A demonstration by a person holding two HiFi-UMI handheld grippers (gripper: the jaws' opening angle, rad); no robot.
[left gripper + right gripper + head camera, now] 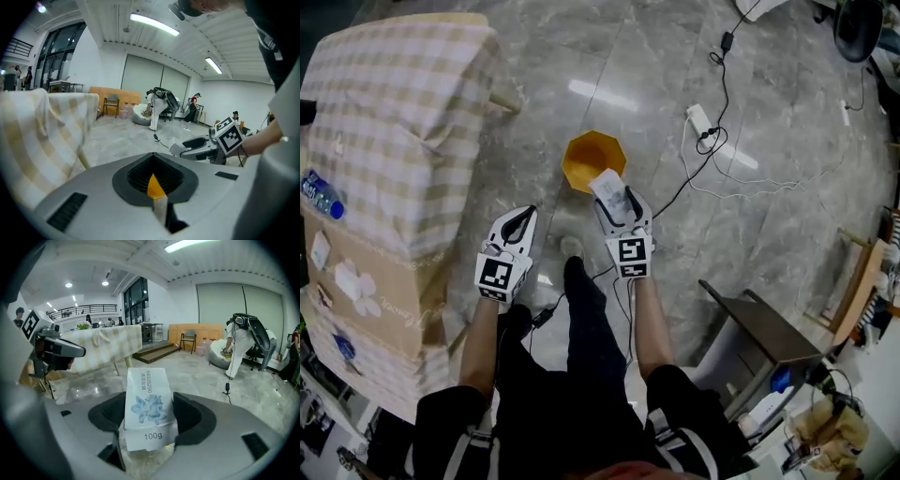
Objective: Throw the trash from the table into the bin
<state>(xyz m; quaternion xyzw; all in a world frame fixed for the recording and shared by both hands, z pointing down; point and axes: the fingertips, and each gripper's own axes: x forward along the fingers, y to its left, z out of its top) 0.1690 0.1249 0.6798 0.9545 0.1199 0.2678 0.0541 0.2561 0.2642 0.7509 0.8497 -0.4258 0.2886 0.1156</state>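
The right gripper [622, 212] has its jaws clamped on a packet [147, 404], one jaw against each long side, so the packet stands upright between them and sticks out past the tips. The left gripper [517, 228] has its jaws drawn together on nothing; only a narrow slit is left, with a sliver of orange showing through it.

The packet is white and flat, printed with a blue flower, a row of digits and "100g" near its lower edge; its bottom end looks crumpled. It hangs at the near rim of the bin [581, 155], partly over the opening.

The bin is orange, many-sided and open-topped, and stands on the grey floor. Both forearms reach straight forward and down. The right gripper points at the bin; the left is beside it, short of the bin and left of it. The table [403, 122], under a checked cloth, is left of the bin.
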